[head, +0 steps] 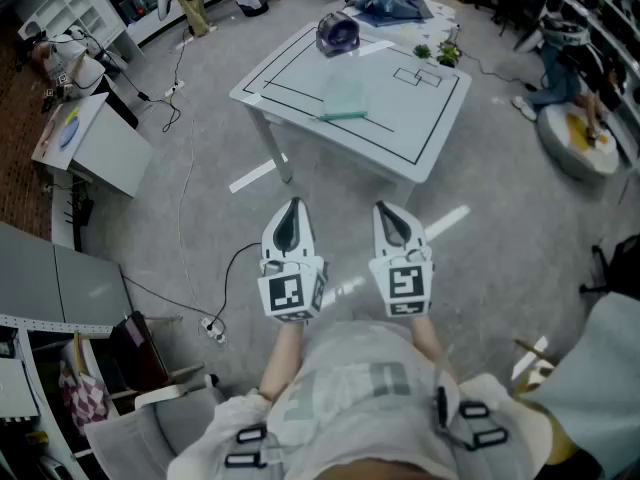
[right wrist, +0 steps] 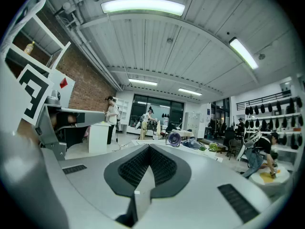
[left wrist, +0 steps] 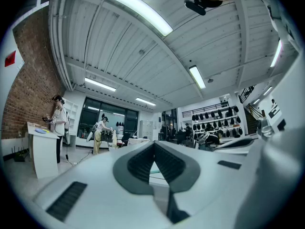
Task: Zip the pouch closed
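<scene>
A pale green pouch (head: 344, 98) lies flat on the white table (head: 400, 128) ahead of me, near its middle. My left gripper (head: 289, 211) and right gripper (head: 392, 209) hang side by side over the grey floor, well short of the table. Both are shut with nothing between the jaws. In the left gripper view the left gripper (left wrist: 153, 144) points level across the room. In the right gripper view the right gripper (right wrist: 148, 149) faces the table (right wrist: 190, 150) from afar. The pouch's zipper is too small to make out.
On the table's far side sit a purple round object (head: 338, 32), a small green plant (head: 440, 53) and blue cloth (head: 392, 6). A cable and power strip (head: 212, 328) lie on the floor at the left. A white cabinet (head: 100, 143) stands left. A person (head: 565, 68) crouches at the right.
</scene>
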`<act>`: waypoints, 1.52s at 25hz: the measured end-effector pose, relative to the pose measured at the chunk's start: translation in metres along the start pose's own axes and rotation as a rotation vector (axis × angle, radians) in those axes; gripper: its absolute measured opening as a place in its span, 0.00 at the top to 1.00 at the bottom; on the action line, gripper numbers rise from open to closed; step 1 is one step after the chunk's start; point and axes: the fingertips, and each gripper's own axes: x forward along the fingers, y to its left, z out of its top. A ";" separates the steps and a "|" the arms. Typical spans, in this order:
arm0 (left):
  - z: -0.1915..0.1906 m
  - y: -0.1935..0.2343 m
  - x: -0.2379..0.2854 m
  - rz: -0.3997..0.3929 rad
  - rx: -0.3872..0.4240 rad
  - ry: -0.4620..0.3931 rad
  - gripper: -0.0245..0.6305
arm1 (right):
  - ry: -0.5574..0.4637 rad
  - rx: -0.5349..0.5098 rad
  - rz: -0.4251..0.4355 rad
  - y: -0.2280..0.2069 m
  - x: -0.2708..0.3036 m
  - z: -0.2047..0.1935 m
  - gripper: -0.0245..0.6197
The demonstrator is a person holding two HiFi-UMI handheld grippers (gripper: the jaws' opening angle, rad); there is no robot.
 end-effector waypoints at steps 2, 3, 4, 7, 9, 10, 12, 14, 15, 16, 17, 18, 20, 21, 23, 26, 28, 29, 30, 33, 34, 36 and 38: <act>0.001 0.003 0.000 0.004 0.008 -0.002 0.95 | 0.000 0.021 -0.012 0.000 0.002 -0.001 0.95; 0.000 0.004 -0.001 0.006 0.012 -0.002 0.95 | 0.004 0.025 -0.014 0.001 0.002 -0.003 0.95; -0.001 0.005 -0.002 0.006 0.015 -0.001 0.95 | 0.010 0.022 -0.013 0.002 0.001 -0.005 0.95; -0.005 0.007 -0.006 0.002 0.020 0.004 0.95 | 0.027 0.010 -0.008 0.004 -0.003 -0.009 0.95; -0.005 0.008 -0.008 0.002 0.015 0.004 0.95 | 0.026 0.011 -0.006 0.007 -0.003 -0.007 0.95; -0.004 0.009 -0.009 0.001 0.011 0.003 0.95 | 0.022 0.016 -0.007 0.008 -0.004 -0.006 0.95; -0.004 0.010 -0.011 -0.001 0.005 -0.003 0.95 | -0.005 0.044 -0.015 0.009 -0.004 -0.003 0.95; -0.004 0.011 -0.010 -0.006 0.005 -0.006 0.95 | -0.031 0.079 -0.026 0.009 -0.002 -0.001 0.95; -0.005 0.011 -0.009 -0.009 0.005 -0.004 0.95 | -0.027 0.084 -0.025 0.009 -0.002 -0.001 0.95; -0.006 0.011 -0.009 -0.013 0.005 -0.002 0.95 | -0.021 0.086 -0.023 0.010 -0.003 -0.001 0.95; -0.006 0.010 -0.009 -0.017 0.003 0.000 0.95 | -0.020 0.085 -0.022 0.011 -0.003 -0.001 0.95; -0.005 0.010 -0.009 -0.022 0.001 -0.002 0.95 | -0.023 0.083 -0.022 0.012 -0.003 0.000 0.95; -0.001 0.011 -0.006 -0.032 0.007 -0.014 0.95 | -0.034 0.077 -0.019 0.014 -0.001 0.004 0.95; 0.000 0.012 -0.005 -0.034 0.012 -0.017 0.95 | -0.031 0.073 -0.014 0.017 0.000 0.005 0.95; 0.000 0.014 -0.003 -0.034 0.007 -0.013 0.95 | -0.009 0.057 0.000 0.023 0.001 0.004 0.95; -0.008 0.017 0.001 -0.053 -0.023 -0.012 0.95 | -0.018 0.031 0.003 0.031 0.007 0.003 0.95; -0.015 0.021 0.000 -0.066 -0.034 -0.011 0.95 | -0.019 0.038 -0.006 0.037 0.009 -0.001 0.95; -0.018 0.023 -0.002 -0.071 -0.037 -0.004 0.95 | -0.016 0.054 -0.011 0.040 0.008 -0.003 0.95; -0.021 0.025 -0.005 -0.075 -0.040 0.006 0.95 | -0.009 0.075 -0.016 0.042 0.006 -0.006 0.95; -0.028 0.031 -0.004 -0.079 -0.052 0.020 0.95 | 0.015 0.097 -0.027 0.042 0.006 -0.011 0.95; -0.029 0.035 -0.001 -0.078 -0.057 0.018 0.95 | 0.016 0.095 -0.032 0.041 0.009 -0.010 0.95; -0.028 0.043 0.004 -0.073 -0.061 0.009 0.95 | 0.006 0.094 -0.044 0.038 0.015 -0.008 0.95; -0.026 0.049 0.010 -0.065 -0.058 -0.001 0.95 | -0.008 0.092 -0.051 0.035 0.022 -0.006 0.95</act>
